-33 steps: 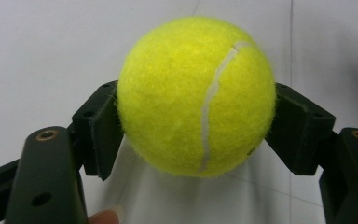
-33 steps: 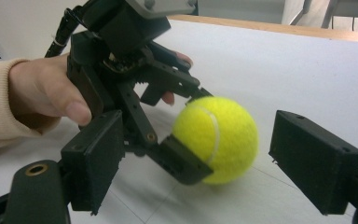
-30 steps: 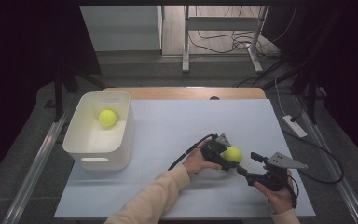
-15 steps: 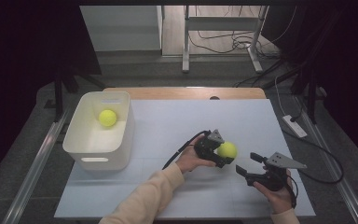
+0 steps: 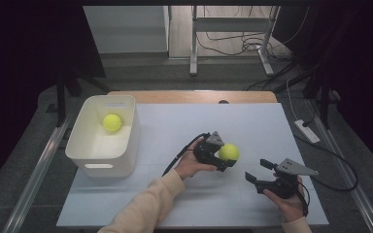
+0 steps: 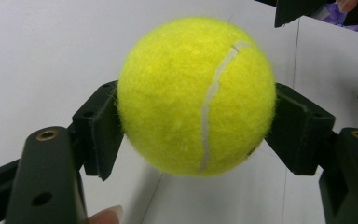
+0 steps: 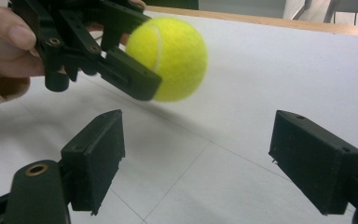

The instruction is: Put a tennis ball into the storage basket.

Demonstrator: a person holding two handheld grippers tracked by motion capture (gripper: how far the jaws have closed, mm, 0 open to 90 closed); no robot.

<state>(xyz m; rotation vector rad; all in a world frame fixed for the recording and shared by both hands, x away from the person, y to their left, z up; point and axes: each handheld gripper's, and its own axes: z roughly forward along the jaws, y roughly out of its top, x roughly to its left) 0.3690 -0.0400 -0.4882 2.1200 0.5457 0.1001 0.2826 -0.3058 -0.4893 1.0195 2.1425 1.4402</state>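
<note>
Ball (image 6: 196,95): fuzzy yellow felt, matt, with a smooth pale seam. Left tool (image 6: 196,135): matt black plastic, flat pads (image 6: 100,135), brass-coloured inserts in the arms. Right tool (image 7: 214,158): same matt black plastic. Desk (image 5: 252,121) top: smooth matt white sheet with faint grid lines, wood edge at the far side. Bin (image 5: 126,141): smooth white plastic, slight sheen. Sleeve (image 5: 145,206): soft cream knit cloth.

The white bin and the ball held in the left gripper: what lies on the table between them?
Nothing but bare white table lies between the white bin and the ball in the left gripper; the high view shows this.
</note>
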